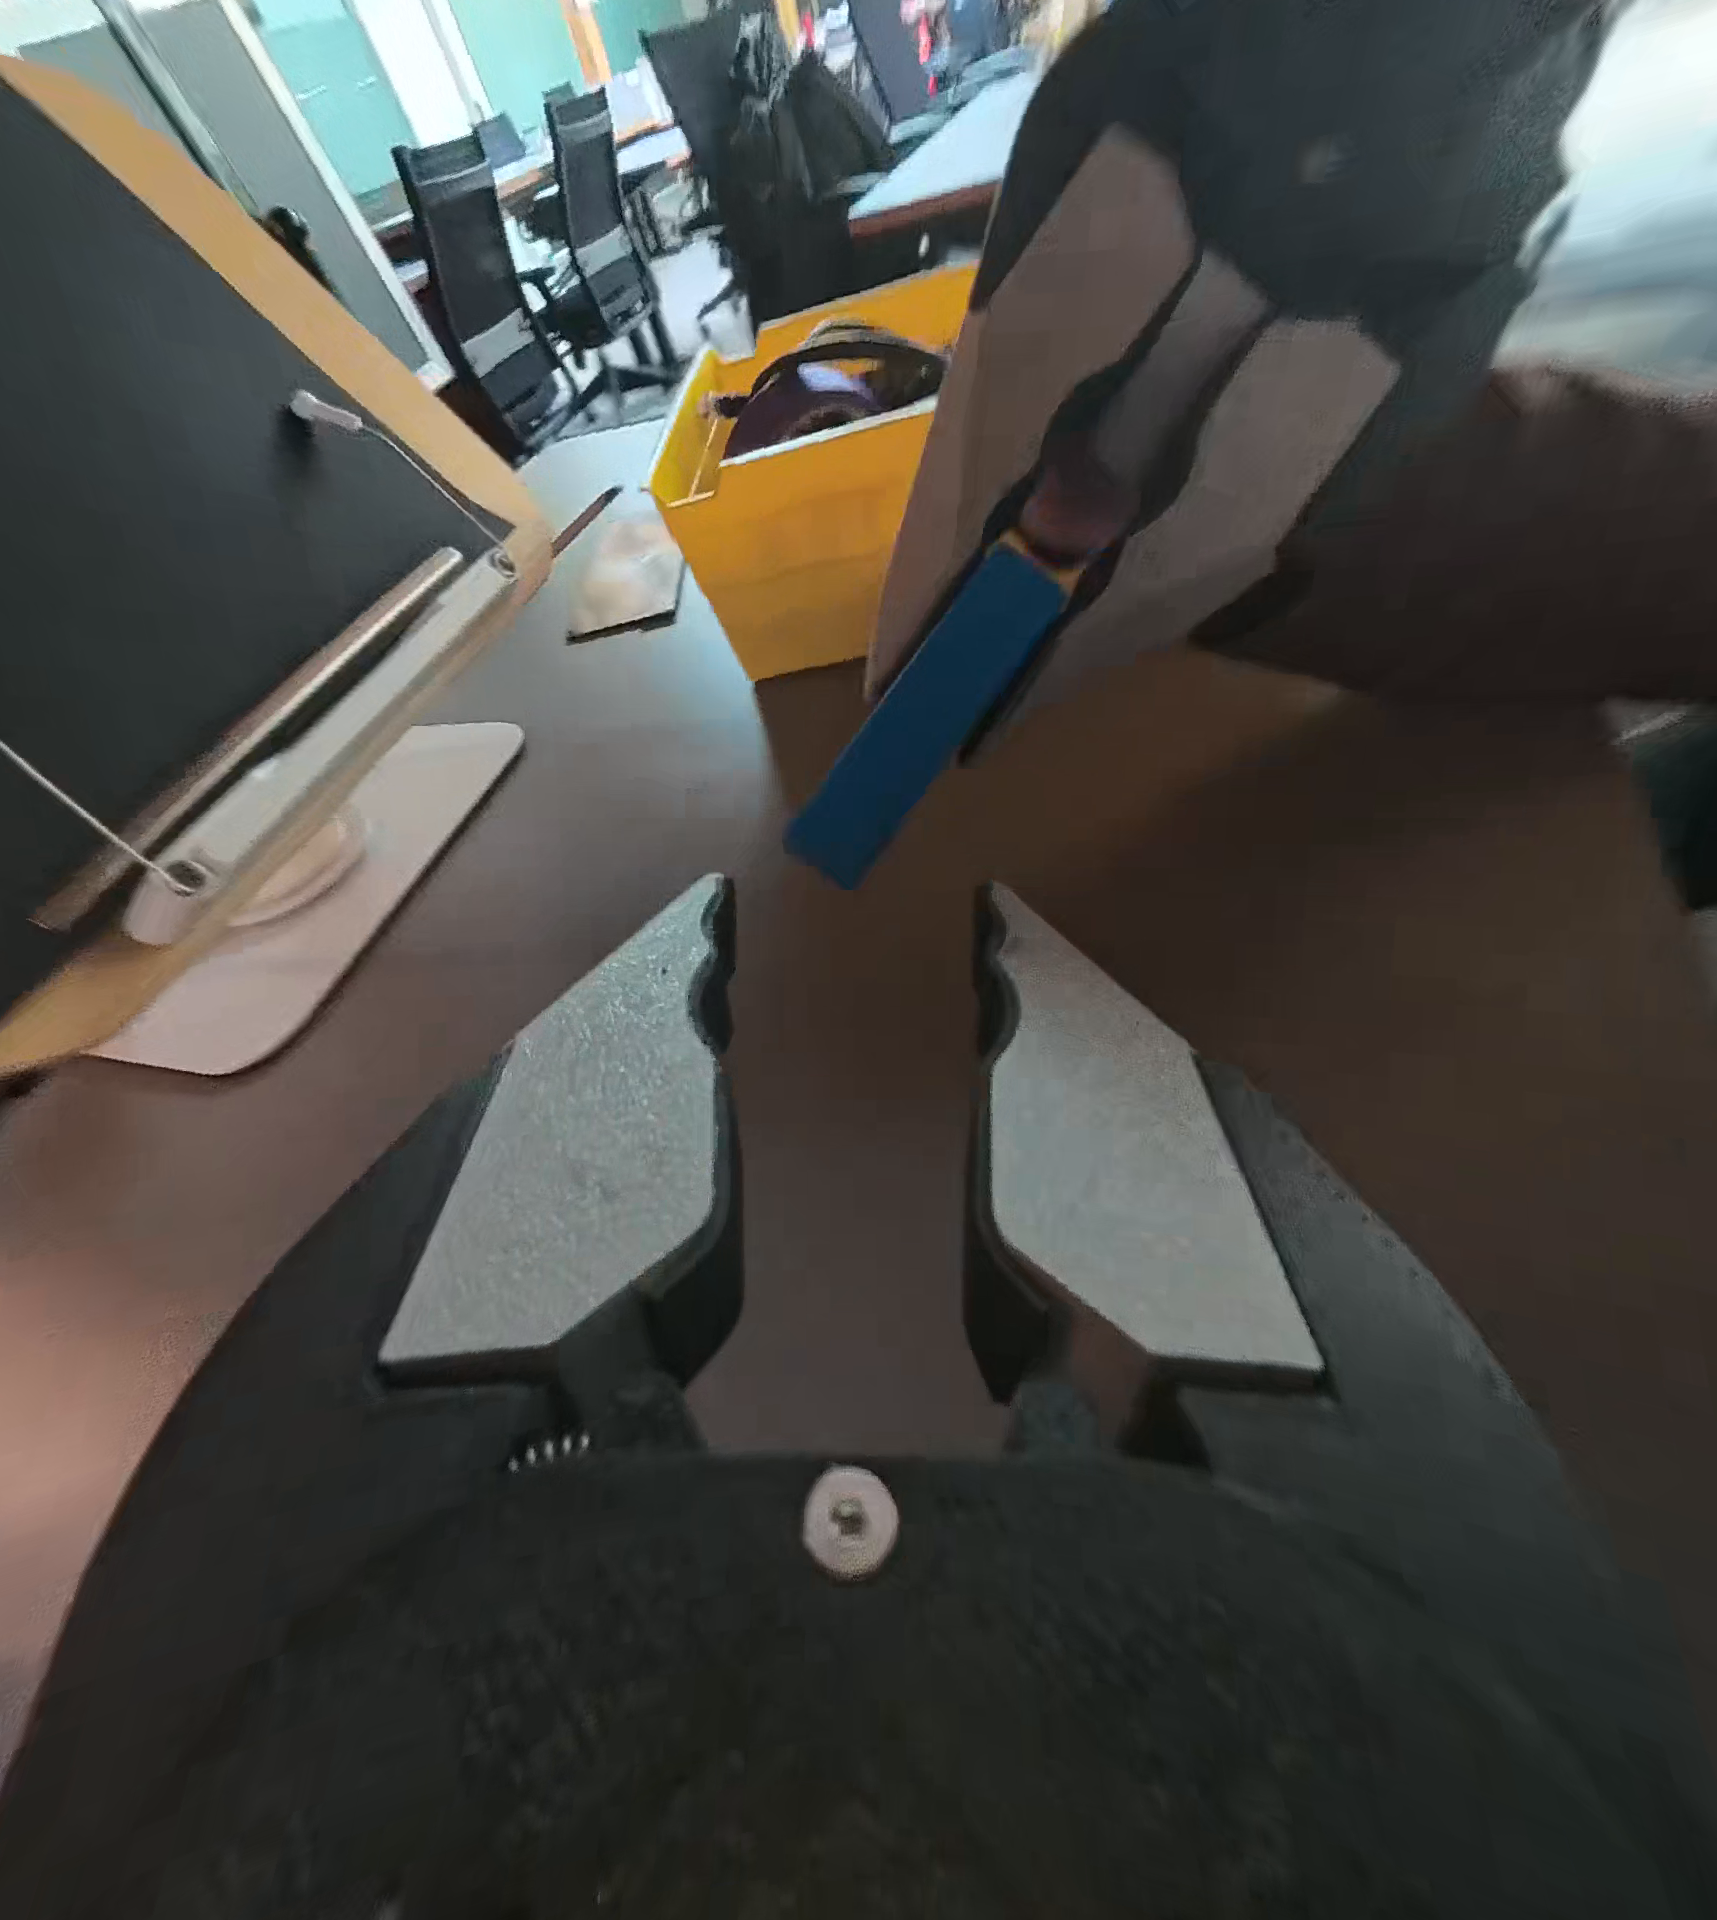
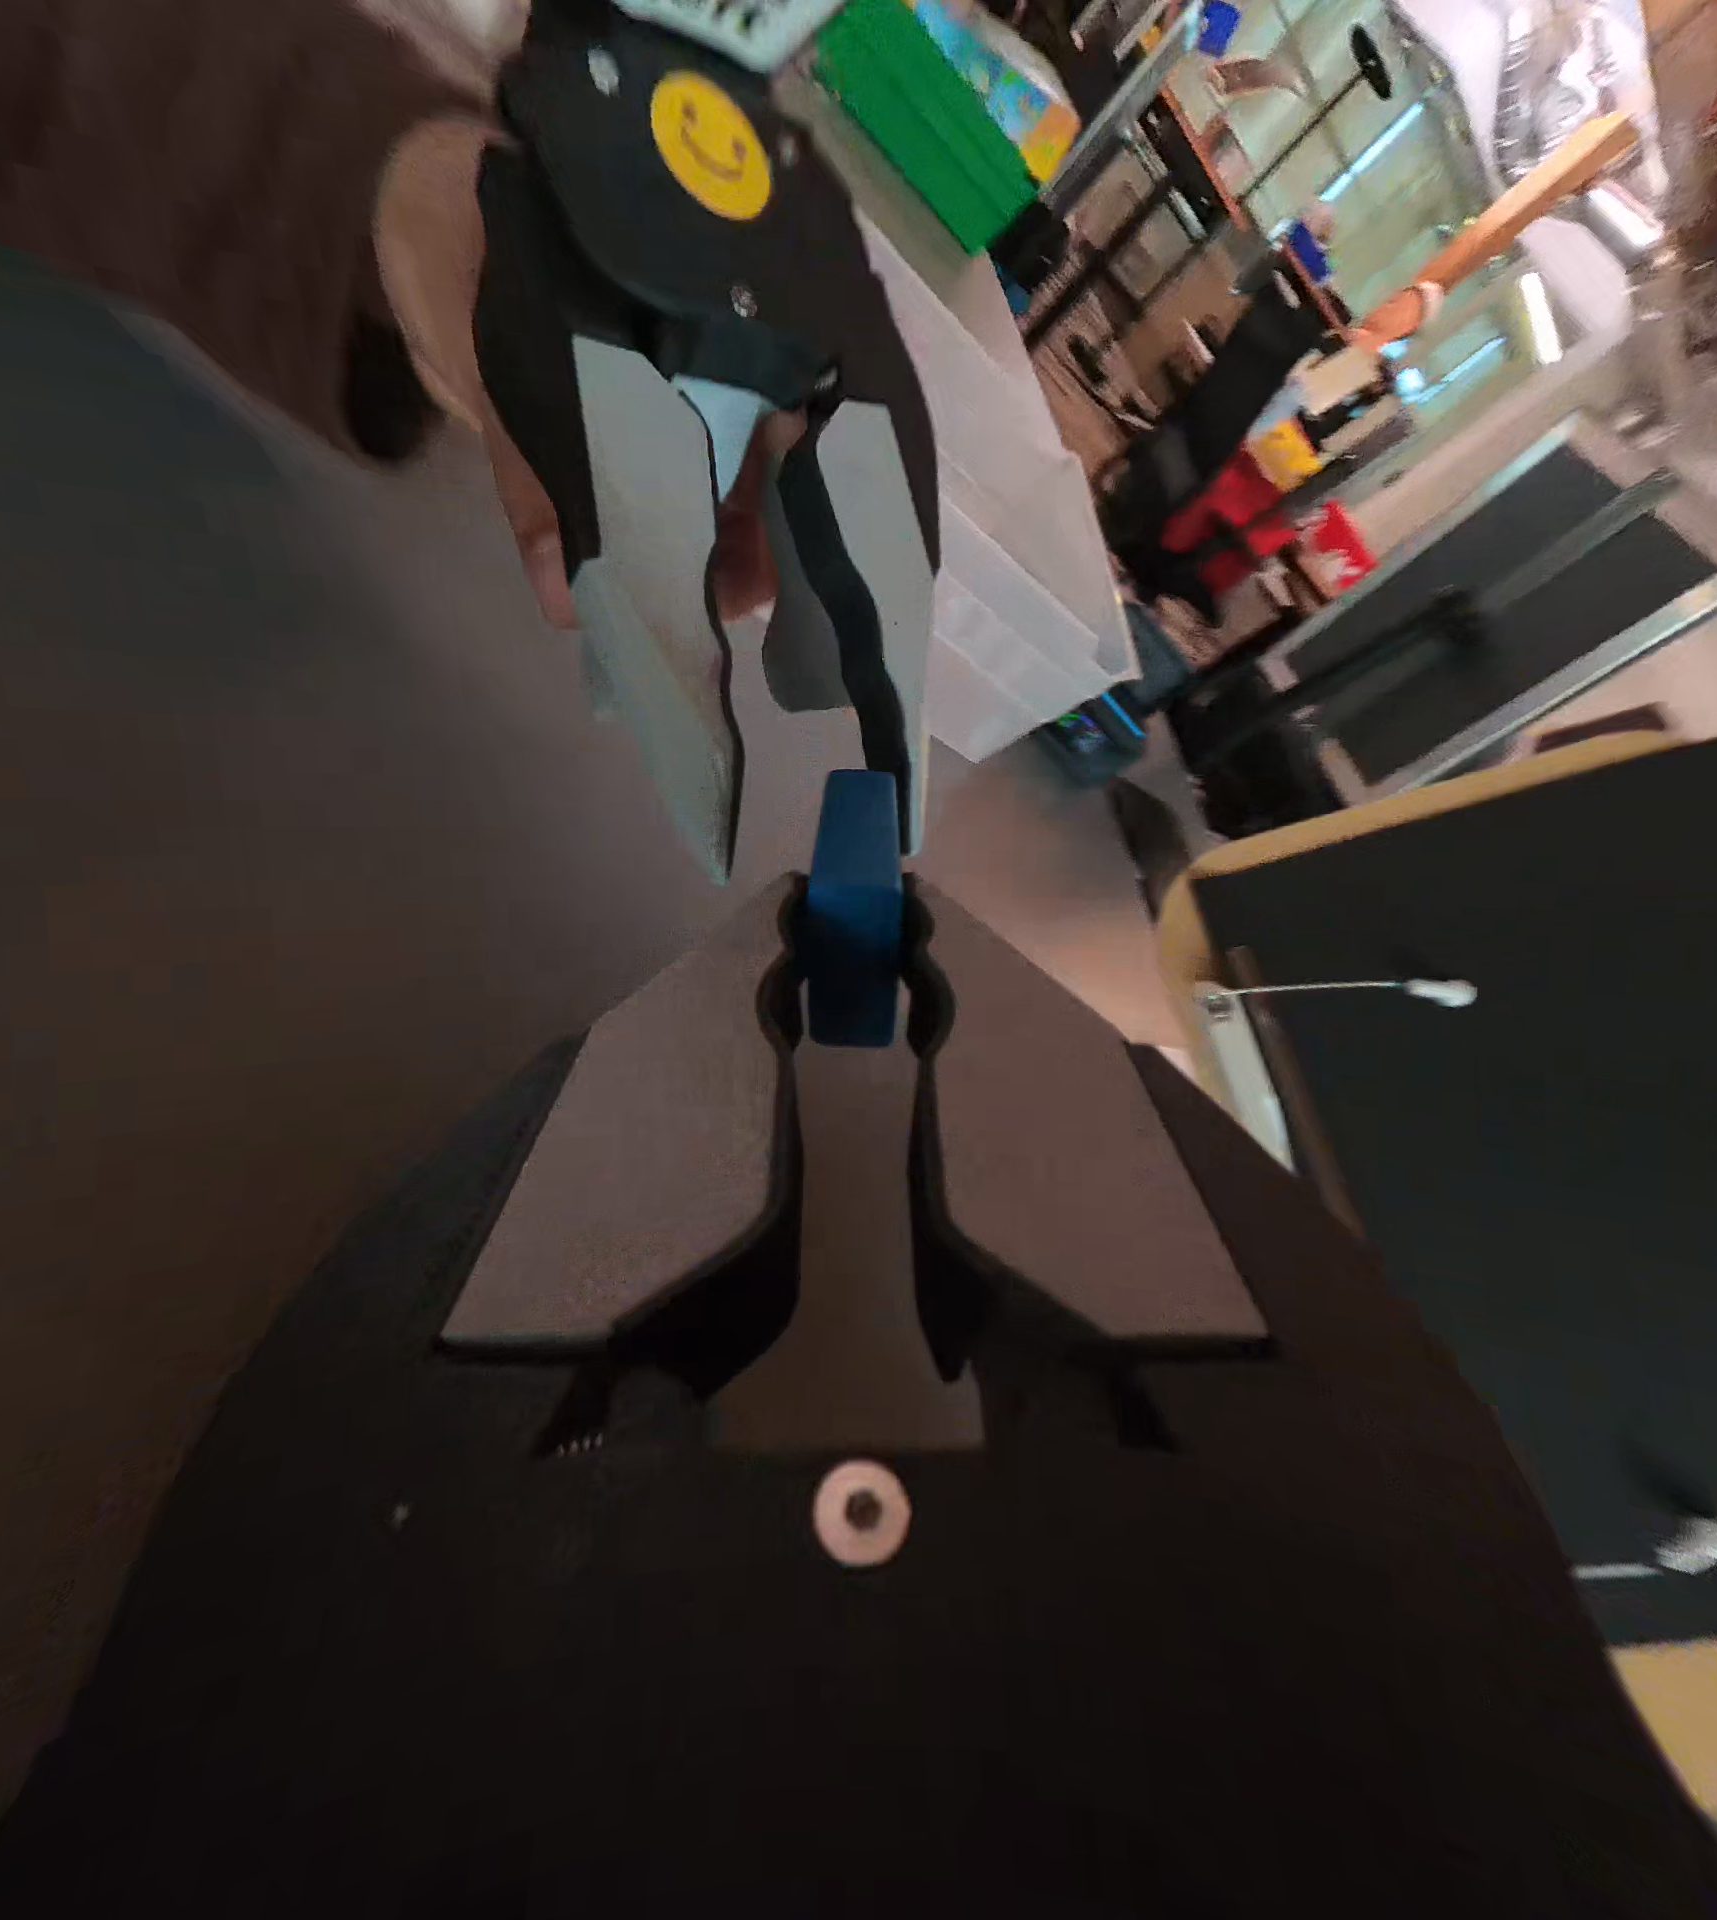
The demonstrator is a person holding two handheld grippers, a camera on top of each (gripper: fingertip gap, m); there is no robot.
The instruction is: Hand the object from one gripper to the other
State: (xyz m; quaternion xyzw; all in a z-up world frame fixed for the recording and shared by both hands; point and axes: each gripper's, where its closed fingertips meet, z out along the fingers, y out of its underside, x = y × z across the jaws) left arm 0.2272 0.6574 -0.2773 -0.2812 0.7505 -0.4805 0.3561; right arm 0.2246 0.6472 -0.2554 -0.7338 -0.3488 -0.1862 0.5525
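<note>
A blue rectangular block (image 2: 849,966) is clamped at one end between the fingers of my right gripper (image 2: 851,902), which is shut on it. In the left wrist view the block (image 1: 927,717) slants down from the right gripper (image 1: 947,717) toward my left gripper (image 1: 856,909). The left gripper is open and empty, and the block's free end hangs just ahead of its fingertips. In the right wrist view the left gripper (image 2: 802,844) points toward me with jaws apart, and the block's far end sits at its mouth, close to one finger.
A dark brown table (image 1: 1301,1039) lies below both grippers. A yellow bin (image 1: 812,540) stands behind the block. A black board on a stand (image 1: 106,468) is at the left and shows in the right wrist view (image 2: 1508,1091). A clear plastic box (image 2: 1020,582) sits farther off.
</note>
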